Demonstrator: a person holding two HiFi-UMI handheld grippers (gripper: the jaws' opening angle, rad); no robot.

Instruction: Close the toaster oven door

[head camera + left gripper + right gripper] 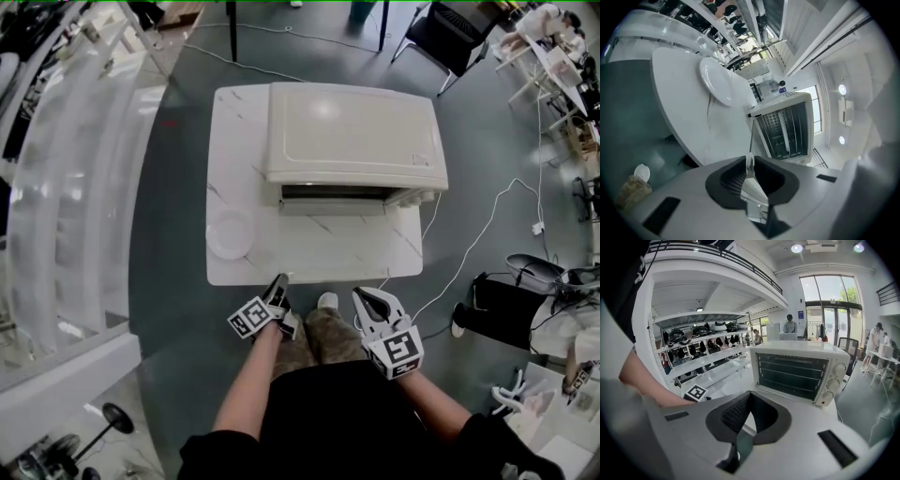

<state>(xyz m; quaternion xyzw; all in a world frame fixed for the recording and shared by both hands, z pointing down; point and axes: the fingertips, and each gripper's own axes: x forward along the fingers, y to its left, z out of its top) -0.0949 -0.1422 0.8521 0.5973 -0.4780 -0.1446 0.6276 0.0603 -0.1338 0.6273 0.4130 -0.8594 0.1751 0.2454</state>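
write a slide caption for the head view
Left claw and right claw held short of the table, toaster oven door open.

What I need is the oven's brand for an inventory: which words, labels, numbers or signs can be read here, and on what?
No text is readable.
On the toaster oven, a small label on top: too small to read.
Its knobs: markings blurred.
Cubes on the left gripper and right gripper: square markers only, no letters.
A blue sign by the far door: too small.
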